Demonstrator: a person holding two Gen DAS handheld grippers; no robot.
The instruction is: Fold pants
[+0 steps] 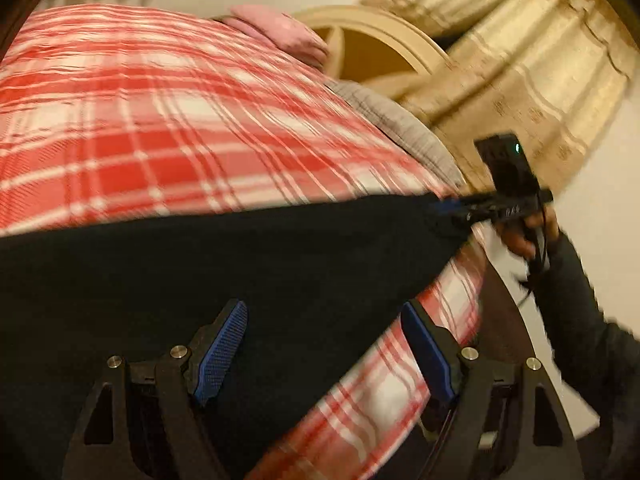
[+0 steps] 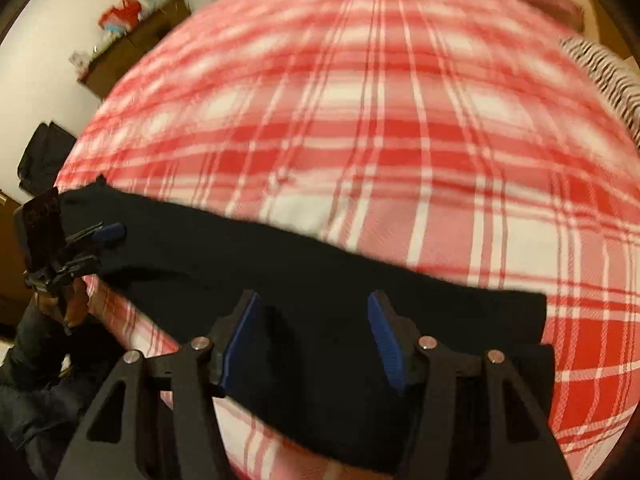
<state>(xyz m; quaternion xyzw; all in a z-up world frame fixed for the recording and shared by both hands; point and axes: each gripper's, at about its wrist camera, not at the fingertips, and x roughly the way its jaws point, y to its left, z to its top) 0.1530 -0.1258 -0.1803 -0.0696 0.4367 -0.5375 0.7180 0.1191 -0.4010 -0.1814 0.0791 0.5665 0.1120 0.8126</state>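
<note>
- Pants (image 2: 280, 264): dark, soft cloth lying as a long band across the near edge of a bed with a red-and-white plaid cover (image 2: 360, 120); both views are motion-blurred.
- Handling, as a judgement: light and limp, no stiffness, so it will sag and drape from any pinch point; not fragile; the weave looks matte, so slip between the ribbed pads is unlikely.
- Where to grip: edges or corners at the two ends of the band, one end per gripper, so the cloth stays stretched and folds flat.
- Left gripper (image 1: 326, 344): jaws wide apart, poised low over one end of the pants, left finger over dark cloth, right finger over plaid; nothing pinched.
- Right gripper (image 2: 316, 336): jaws about half-spread, pointing steeply down at the other end, dark cloth showing between the blue pads (image 2: 386, 340); pads not pressing on it as far as the blur allows.
- Right hand (image 1: 528, 236): seen from the left camera, wrapped round the gripper handle at the bed edge, dark sleeve behind.
- Pink pillow (image 1: 280, 36) sits far up the bed, well apart from the pants.
</note>
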